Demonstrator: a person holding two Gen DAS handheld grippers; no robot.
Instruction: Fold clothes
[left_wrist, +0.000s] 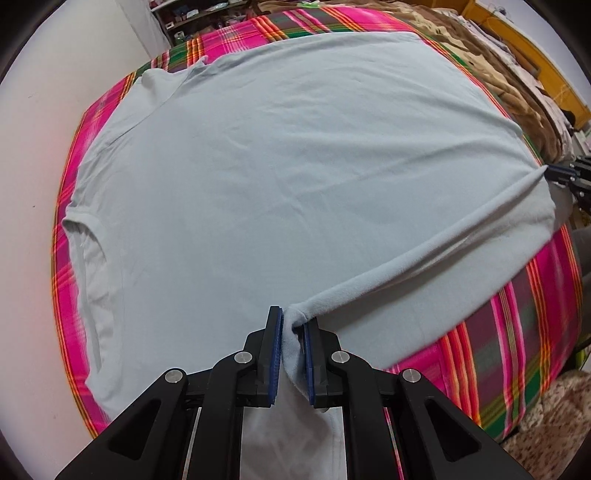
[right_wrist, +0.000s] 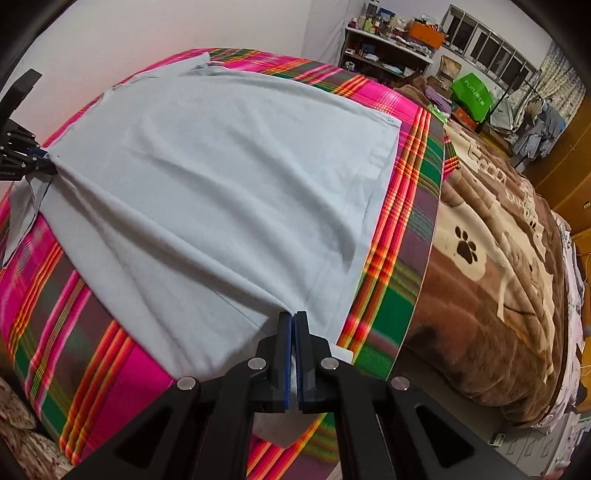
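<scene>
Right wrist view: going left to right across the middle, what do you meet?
Left claw pinching the shirt's edge → pale blue shirt → pink plaid blanket → brown paw-print blanket → wooden furniture at the far right.

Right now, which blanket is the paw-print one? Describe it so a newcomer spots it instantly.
Start at the bed, where the pale blue-grey cotton T-shirt lies on the pink, green and orange plaid cloth. Follow that cloth's far edge, away from both tongs, to the fuzzy brown and cream fleece blanket beside it. It alone carries a black paw print on a cream patch, not stripes.
</scene>
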